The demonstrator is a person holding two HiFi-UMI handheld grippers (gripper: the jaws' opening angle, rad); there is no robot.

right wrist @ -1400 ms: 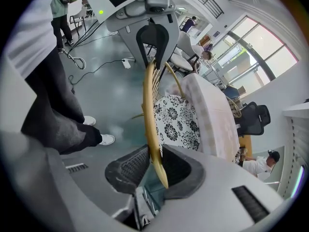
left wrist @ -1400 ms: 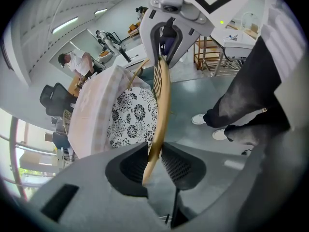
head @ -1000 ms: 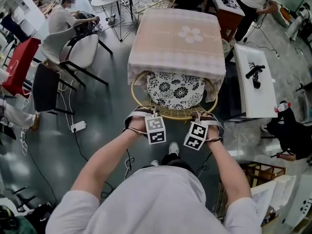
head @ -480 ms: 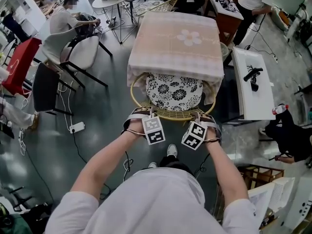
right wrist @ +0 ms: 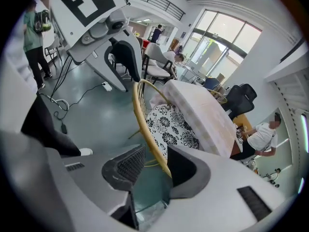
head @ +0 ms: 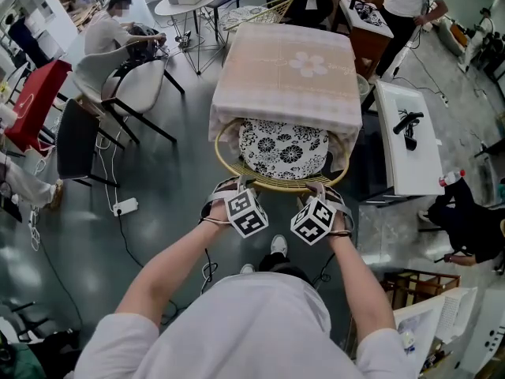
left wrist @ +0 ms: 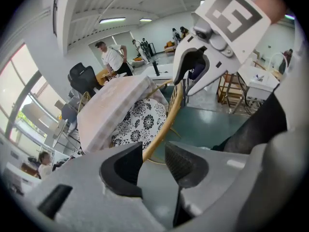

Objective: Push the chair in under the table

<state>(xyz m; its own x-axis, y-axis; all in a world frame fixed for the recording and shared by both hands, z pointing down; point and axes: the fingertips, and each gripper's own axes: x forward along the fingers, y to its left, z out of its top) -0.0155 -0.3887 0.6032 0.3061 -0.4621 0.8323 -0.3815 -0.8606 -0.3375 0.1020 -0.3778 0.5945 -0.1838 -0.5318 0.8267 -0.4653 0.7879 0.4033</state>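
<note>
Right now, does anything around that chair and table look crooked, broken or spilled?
Nothing looks broken or spilled. The chair sits square, partly under the table. The only oddity is a power strip lying loose on the floor to its left.

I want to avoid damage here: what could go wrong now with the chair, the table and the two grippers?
1. Both jaw pairs have just been opening, yet the chair's rim runs between those of the left gripper and the right gripper; pulling away sideways could drag the chair out.
2. The tablecloth hangs over the cushion; a further push might catch it.
</note>
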